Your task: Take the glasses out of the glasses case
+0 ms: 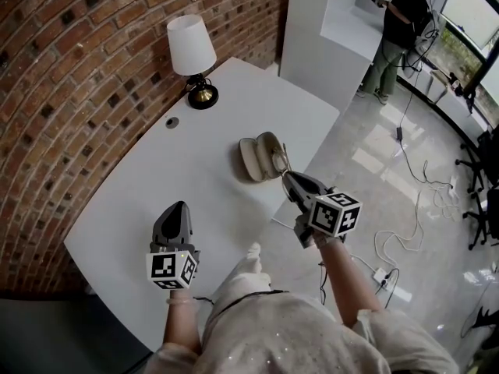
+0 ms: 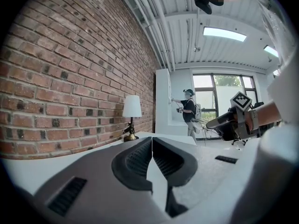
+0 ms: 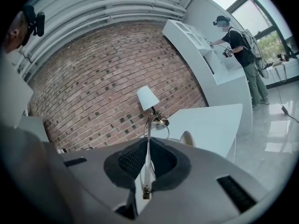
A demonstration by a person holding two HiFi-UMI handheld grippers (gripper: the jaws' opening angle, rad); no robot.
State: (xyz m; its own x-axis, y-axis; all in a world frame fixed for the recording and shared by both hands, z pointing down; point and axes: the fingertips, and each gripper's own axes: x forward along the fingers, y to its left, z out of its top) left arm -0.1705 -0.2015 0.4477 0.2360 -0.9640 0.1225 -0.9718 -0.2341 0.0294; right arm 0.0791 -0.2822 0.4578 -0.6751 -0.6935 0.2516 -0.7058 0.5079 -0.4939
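The beige glasses case (image 1: pixel 257 158) lies open on the white table (image 1: pixel 140 201), near its right edge. My right gripper (image 1: pixel 287 176) hovers just right of the case, shut on the thin metal temple of the glasses (image 1: pixel 279 160). In the right gripper view the temple runs up between the jaws (image 3: pixel 148 146), the wire-rimmed glasses (image 3: pixel 158 123) hang above the table, and the case (image 3: pixel 188 138) lies beyond. My left gripper (image 1: pixel 178 206) is held over the table's near part, shut with nothing in it (image 2: pixel 152 141).
A white-shaded lamp (image 1: pixel 192 53) on a brass base stands at the table's far corner by the brick wall. A white cabinet (image 1: pixel 312 45) rises behind. A person (image 1: pixel 398 37) stands far right. Cables and a power strip (image 1: pixel 382 275) lie on the floor.
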